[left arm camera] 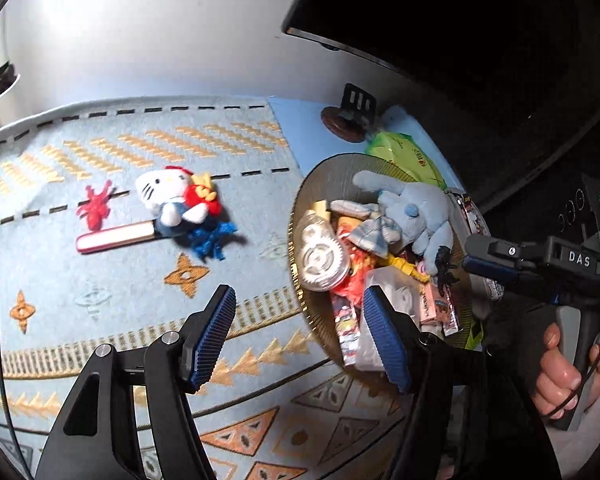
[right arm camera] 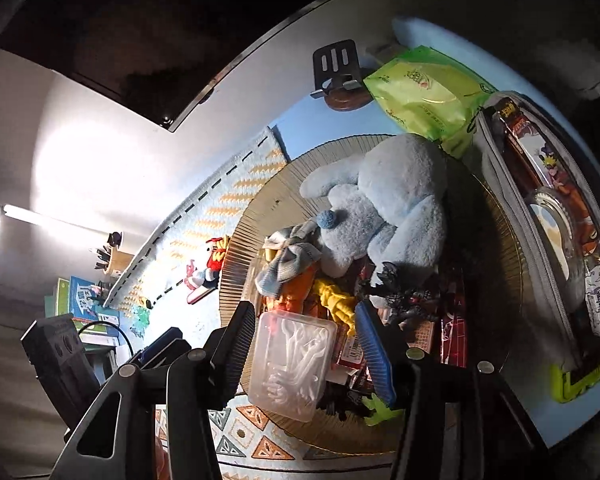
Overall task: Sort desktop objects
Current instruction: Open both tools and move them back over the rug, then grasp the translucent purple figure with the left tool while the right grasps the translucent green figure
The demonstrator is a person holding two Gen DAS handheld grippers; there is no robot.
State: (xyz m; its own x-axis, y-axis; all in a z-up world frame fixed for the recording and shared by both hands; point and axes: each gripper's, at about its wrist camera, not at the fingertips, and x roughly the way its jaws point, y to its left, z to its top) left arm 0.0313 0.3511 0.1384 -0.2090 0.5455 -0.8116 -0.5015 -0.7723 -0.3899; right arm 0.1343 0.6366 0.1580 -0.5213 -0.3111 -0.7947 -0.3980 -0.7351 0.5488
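A round woven basket [left arm camera: 306, 184] [right arm camera: 252, 216] holds a blue plush dog [left arm camera: 416, 208] [right arm camera: 388, 208], a clear box of floss picks [right arm camera: 288, 364], a white tape dispenser [left arm camera: 320, 256], a black spiky toy [right arm camera: 404, 300] and snack packets. On the patterned mat [left arm camera: 120, 272] lie a Hello Kitty plush [left arm camera: 172, 196], a red toy crab [left arm camera: 96, 206], a pink stick [left arm camera: 116, 236] and a blue toy [left arm camera: 212, 240]. My left gripper [left arm camera: 300, 332] is open and empty at the basket's near rim. My right gripper [right arm camera: 306, 348] is open, its jaws on either side of the floss box, over the basket.
A green packet [right arm camera: 416, 92] [left arm camera: 404, 152] and a clear pencil case [right arm camera: 552, 216] lie behind and right of the basket. A black phone stand [left arm camera: 354, 116] [right arm camera: 338, 70] stands at the back by a dark monitor. Books [right arm camera: 80, 300] sit far left.
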